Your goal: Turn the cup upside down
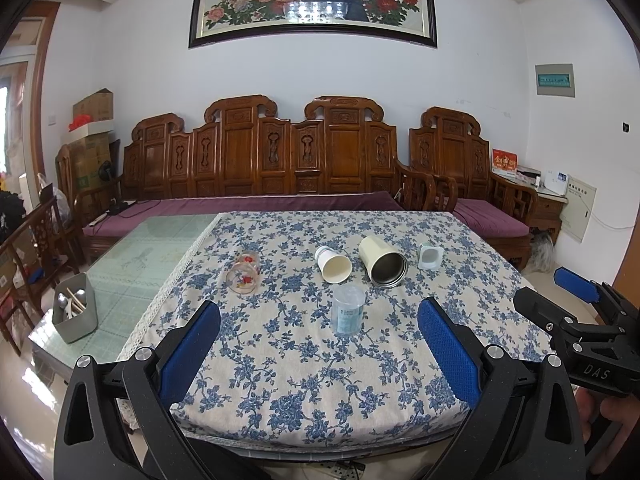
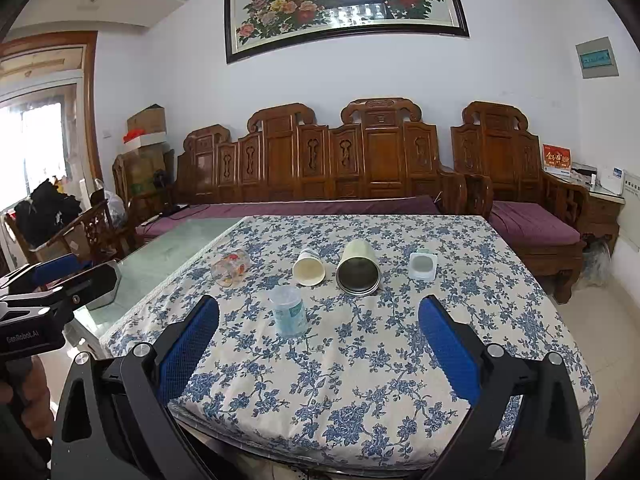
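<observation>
Cup of clear plastic with a blue label (image 1: 348,310) stands upright, dead ahead between both wide-apart hand-held grippers, left (image 1: 320,356) marginally nearer.

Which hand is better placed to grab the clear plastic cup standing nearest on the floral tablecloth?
Probably left. The clear plastic cup sits nearly centred between the open left gripper. For the open right gripper, the cup lies nearer its left finger.
</observation>
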`<state>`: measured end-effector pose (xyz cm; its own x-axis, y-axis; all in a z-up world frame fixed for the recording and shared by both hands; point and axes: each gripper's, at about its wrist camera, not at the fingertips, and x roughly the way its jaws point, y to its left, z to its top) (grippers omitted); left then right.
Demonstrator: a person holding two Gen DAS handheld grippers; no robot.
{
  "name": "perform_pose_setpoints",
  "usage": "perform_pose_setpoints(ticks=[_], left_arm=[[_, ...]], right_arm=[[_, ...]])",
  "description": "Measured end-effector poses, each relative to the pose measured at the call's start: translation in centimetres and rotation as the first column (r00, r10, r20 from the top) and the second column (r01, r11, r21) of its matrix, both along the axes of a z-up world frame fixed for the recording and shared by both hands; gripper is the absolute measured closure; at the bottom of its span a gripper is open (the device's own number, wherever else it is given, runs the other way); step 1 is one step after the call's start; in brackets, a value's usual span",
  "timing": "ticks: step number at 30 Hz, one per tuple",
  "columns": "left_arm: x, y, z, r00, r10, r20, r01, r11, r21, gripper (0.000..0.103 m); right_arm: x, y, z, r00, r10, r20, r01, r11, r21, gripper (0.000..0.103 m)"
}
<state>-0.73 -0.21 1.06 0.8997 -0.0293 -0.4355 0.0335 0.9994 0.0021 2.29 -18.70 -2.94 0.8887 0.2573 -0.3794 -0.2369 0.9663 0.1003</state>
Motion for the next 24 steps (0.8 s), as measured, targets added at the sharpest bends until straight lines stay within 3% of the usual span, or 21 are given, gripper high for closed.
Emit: perform_pose_setpoints(ticks=[24], left_arm=[[-0.04,0.01,0.56,1.000,0.000,0.009,0.000,1.000,-0.005,0.008]], right_arm=[[-0.24,0.16,-0.03,1.000,0.001,-0.001,-0.001,1.000,0.004,0.003]])
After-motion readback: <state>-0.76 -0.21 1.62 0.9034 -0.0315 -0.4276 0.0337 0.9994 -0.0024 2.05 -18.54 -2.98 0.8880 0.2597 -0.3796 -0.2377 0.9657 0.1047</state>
